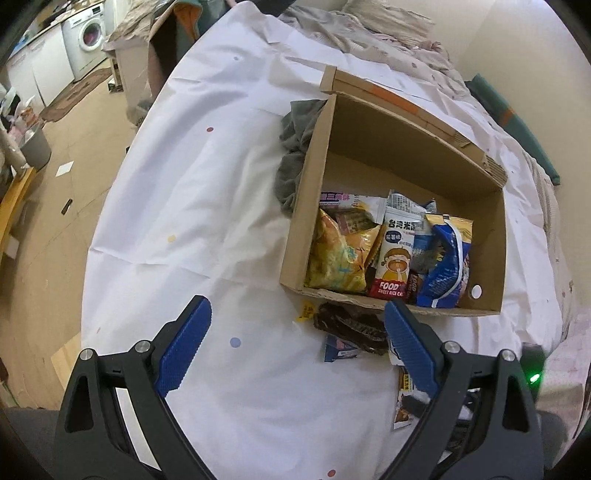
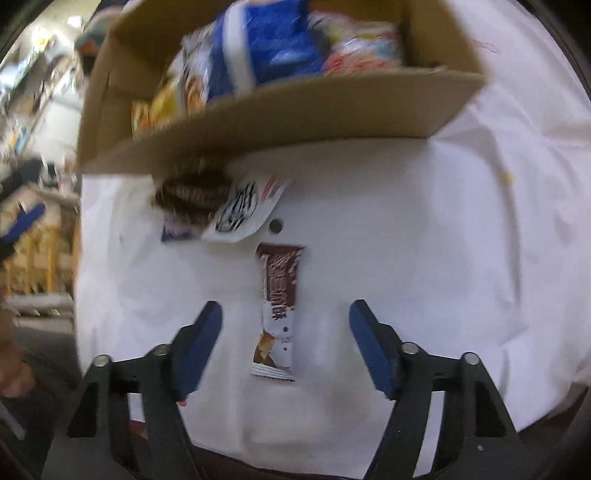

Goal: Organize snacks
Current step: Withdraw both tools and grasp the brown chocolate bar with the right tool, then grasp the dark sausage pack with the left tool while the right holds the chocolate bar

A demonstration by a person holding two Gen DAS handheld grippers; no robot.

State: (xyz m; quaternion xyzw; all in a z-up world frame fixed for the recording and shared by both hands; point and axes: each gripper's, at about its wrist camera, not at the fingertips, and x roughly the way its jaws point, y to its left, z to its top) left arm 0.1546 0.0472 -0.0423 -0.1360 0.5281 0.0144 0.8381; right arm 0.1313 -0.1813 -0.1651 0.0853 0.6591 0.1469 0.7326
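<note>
A cardboard box (image 1: 491,236) sits on a white sheet and holds several snack packets: a yellow one (image 1: 340,254), a white rice-cake one (image 1: 393,258) and a blue one (image 1: 443,266). A dark brown packet (image 1: 351,326) lies just outside the box's near wall, with a small packet (image 1: 404,406) nearer me. My left gripper (image 1: 297,317) is open and empty above the sheet. In the right wrist view my right gripper (image 2: 286,317) is open, with a brown-and-white bar packet (image 2: 279,314) lying between its fingers on the sheet. The box (image 2: 280,122), a dark packet (image 2: 194,194) and a white packet (image 2: 243,210) lie beyond.
A grey cloth (image 1: 295,155) lies bunched against the box's left wall. Crumpled bedding (image 1: 369,33) is at the far side. The sheet's left edge drops to the floor (image 1: 55,206), where a washing machine (image 1: 86,40) and a bucket (image 1: 35,146) stand.
</note>
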